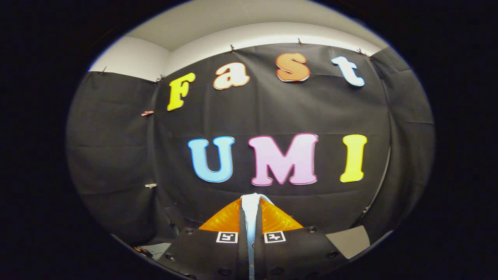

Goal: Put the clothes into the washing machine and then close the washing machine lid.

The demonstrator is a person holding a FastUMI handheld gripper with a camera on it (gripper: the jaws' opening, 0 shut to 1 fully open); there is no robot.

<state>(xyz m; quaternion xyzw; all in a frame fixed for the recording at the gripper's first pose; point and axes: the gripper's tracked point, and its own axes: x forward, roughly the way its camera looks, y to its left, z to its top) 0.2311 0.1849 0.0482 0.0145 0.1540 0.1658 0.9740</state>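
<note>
Gripper raised, aimed at the black cloth wall, fingers pinched closed on a pale cloth between them, most of it hidden

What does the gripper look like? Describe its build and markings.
The gripper has two flat finger mounts dotted with round screws, tapering into wedge-shaped tips. Each mount carries a square black-and-white marker near the tip. The fingers are shut on a pale cloth.
</note>
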